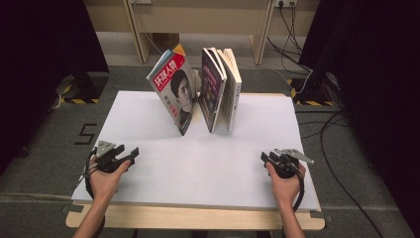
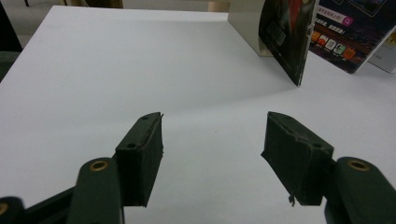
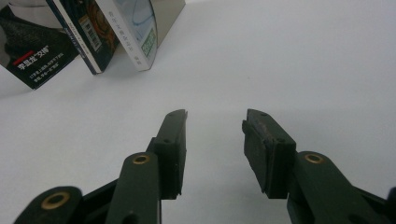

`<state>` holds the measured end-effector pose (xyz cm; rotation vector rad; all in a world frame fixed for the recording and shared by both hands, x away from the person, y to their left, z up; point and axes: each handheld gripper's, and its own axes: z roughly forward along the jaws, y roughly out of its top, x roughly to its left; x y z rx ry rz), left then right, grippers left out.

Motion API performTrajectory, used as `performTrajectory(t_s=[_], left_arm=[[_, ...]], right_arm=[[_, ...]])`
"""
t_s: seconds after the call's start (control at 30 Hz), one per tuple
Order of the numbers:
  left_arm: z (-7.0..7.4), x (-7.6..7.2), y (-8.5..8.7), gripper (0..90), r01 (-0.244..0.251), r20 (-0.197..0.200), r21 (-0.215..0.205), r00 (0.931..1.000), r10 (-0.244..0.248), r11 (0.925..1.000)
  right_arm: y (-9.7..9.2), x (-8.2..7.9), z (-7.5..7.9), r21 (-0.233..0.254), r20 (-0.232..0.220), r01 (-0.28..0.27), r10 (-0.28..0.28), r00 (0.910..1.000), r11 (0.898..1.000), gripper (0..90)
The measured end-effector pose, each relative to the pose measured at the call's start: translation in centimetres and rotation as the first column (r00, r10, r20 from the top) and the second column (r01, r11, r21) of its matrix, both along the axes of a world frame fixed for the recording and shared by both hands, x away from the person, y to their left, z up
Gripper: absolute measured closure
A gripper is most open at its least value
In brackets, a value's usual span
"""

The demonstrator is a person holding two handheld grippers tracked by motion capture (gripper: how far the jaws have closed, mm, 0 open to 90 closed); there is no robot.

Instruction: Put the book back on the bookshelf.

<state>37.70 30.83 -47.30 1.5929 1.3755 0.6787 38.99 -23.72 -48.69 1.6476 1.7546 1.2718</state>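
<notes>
Three books stand on end near the far middle of the white table top (image 1: 148,119). A magazine (image 1: 173,89) with a red title band and a face on its cover leans to the right; a purple-covered book (image 1: 212,84) and a pale book (image 1: 232,87) stand beside it. My left gripper (image 1: 128,154) rests low at the near left, open, with nothing between its jaws (image 2: 212,140). My right gripper (image 1: 267,159) sits at the near right, also open and empty (image 3: 214,128). Both are well short of the books.
The white sheet lies on a wooden table whose front edge (image 1: 198,218) shows bare. Black stands and cables (image 1: 327,124) lie on the grey floor to the right, and a wooden bench frame (image 1: 198,20) stands behind the table.
</notes>
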Motion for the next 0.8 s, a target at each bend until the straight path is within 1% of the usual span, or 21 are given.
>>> performTrajectory(t_s=[0.4,0.5,0.57,0.73,0.77,0.8], left_arm=[[-1.2,-0.8,1.3,36.4,-0.027,-0.009,-0.009,0.9996,0.027,0.9996],[-1.4,-0.9,1.4,36.3,-0.029,-0.014,-0.005,0.9995,0.029,0.9996],[-1.5,-1.0,1.5,36.1,-0.03,-0.012,-0.005,0.9995,0.03,0.9995],[-1.9,-1.1,1.7,36.0,-0.036,-0.007,-0.01,0.9993,0.036,0.9993],[-1.9,-1.2,1.7,35.9,-0.034,-0.009,-0.002,0.9994,0.034,0.9994],[-2.1,-1.2,1.7,35.9,-0.034,-0.006,-0.005,0.9994,0.034,0.9994]], right_arm=[[0.1,0.0,-0.1,-0.001,-0.001,-0.002,0.002,1.0,1.0,59.6],[0.2,0.0,-0.1,0.001,-0.005,-0.002,0.002,1.0,1.0,59.6],[0.1,0.0,-0.1,-0.005,-0.001,-0.003,0.003,1.0,1.0,59.5],[0.0,-0.1,-0.1,-0.003,-0.007,0.002,-0.002,1.0,1.0,59.6],[0.0,-0.1,-0.1,-0.005,-0.005,0.001,-0.001,1.0,1.0,59.6],[0.0,-0.1,-0.1,-0.005,-0.006,0.002,-0.003,1.0,1.0,59.6]])
